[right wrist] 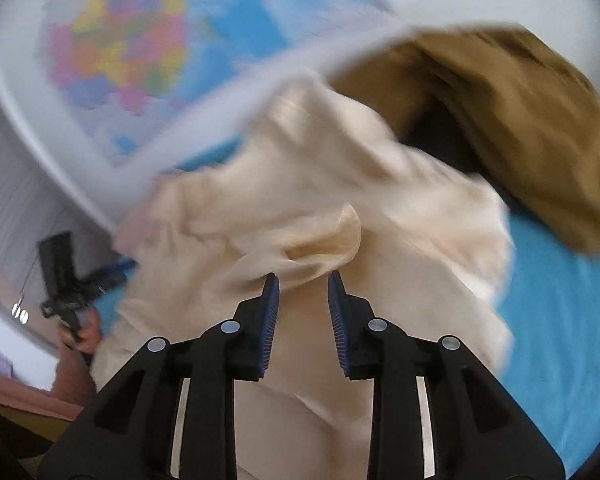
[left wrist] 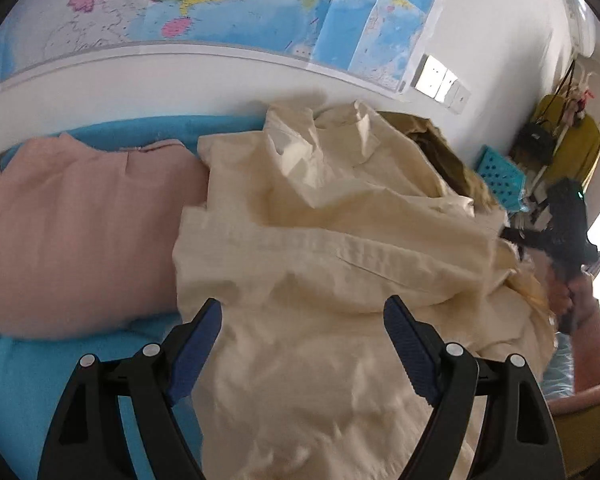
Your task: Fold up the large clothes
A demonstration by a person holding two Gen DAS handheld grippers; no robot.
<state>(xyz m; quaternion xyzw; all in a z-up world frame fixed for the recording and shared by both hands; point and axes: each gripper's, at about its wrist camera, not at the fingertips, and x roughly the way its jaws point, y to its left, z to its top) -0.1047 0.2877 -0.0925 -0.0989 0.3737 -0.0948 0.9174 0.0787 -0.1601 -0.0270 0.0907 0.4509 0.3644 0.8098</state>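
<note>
Two garments flank cream shirt point(left wrist: 340, 240): pink point(left wrist: 80, 232), brown point(right wrist: 520, 128).

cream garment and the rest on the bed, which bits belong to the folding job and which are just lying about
Job: cream garment; pink garment; brown garment; blue bed cover.

Lying about: wall map; blue basket; wall sockets; hanging yellow clothes.

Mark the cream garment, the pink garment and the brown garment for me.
cream garment point(left wrist: 340, 248): left wrist view, on its stitched placket band.
pink garment point(left wrist: 80, 232): left wrist view, on its flat middle.
brown garment point(right wrist: 520, 120): right wrist view, on its bunched upper fold.
</note>
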